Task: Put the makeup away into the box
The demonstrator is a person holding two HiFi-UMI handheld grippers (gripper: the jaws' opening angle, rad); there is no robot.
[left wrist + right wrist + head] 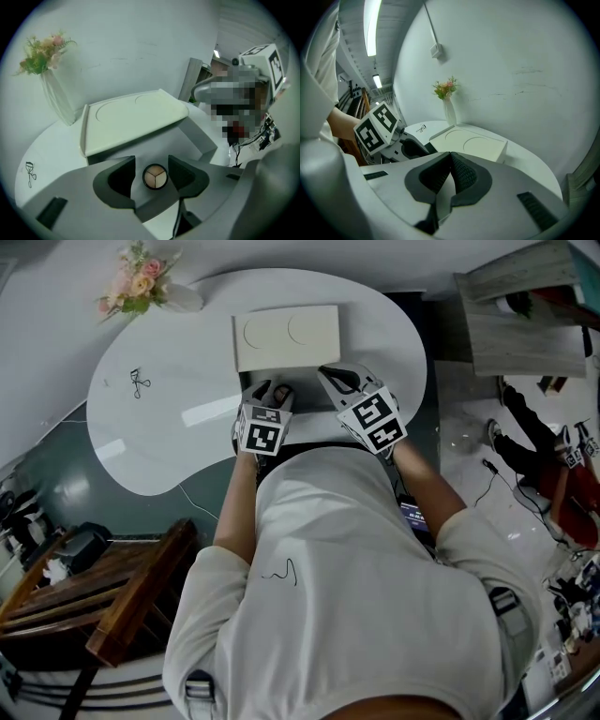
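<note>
Overhead, the head view takes in the whole white table (pixel 150 446), with the cream box (pixel 286 336) set at the middle of its far edge, lid on top and marked with two circles. Both grippers sit close together just in front of the box, toward the table's near edge. From up there the left gripper (pixel 269 390) covers what lies under it. Only its own view shows that its jaws are spread wide around a round compact (pixel 154 176) with three shades. The compact lies flat just in front of the box, with a clear gap to the left pad and a thinner one to the right (whether the pale surface beneath it is table or part of the box I cannot tell). The right gripper (pixel 450 154) shows its state only in its own view: the fingertips are pressed together with nothing between them. A vase of flowers (pixel 141 282) stands at the table's far left edge, and a small eyelash curler (pixel 139 382) lies toward the left end, well apart from the box
</note>
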